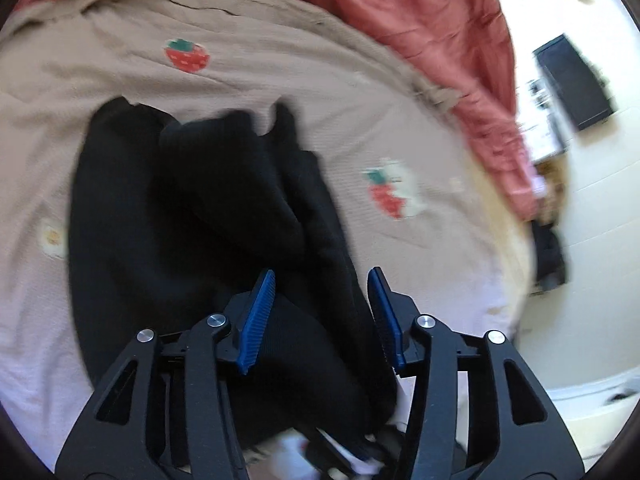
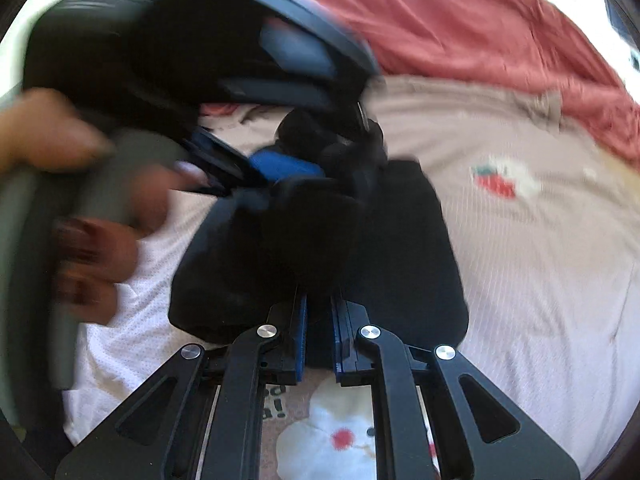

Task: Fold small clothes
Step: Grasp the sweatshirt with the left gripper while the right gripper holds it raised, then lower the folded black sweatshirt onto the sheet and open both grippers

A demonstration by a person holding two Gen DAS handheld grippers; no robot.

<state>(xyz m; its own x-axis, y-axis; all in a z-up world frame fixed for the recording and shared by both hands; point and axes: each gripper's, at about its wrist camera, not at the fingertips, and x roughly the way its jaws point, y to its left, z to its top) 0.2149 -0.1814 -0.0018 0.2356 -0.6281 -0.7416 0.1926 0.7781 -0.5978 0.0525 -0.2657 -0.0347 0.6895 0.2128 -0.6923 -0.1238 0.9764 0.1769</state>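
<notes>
The black garment [image 1: 208, 216] lies crumpled on the beige strawberry-print bedcover [image 1: 280, 76]. The left hand-held gripper [image 1: 324, 312] hangs over it with its fingers spread. The right hand-held gripper [image 2: 319, 332] pinches a fold of the garment, lifted off the bed.

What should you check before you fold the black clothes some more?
1. Right gripper has hold of the black garment: ok, its jaws are pinched on a fold of it.
2. Left gripper is free to grab: ok, jaws open, cloth lies between them, not pinched.
3. Garment lies flat: not ok, it is bunched and creased.
4. Garment sits on the blanket, away from the edge: ok.
5. The two grippers keep apart: not ok, the left one looks very close in the right view.
6. Which part of the garment is which: cannot tell, too dark and blurred.
</notes>
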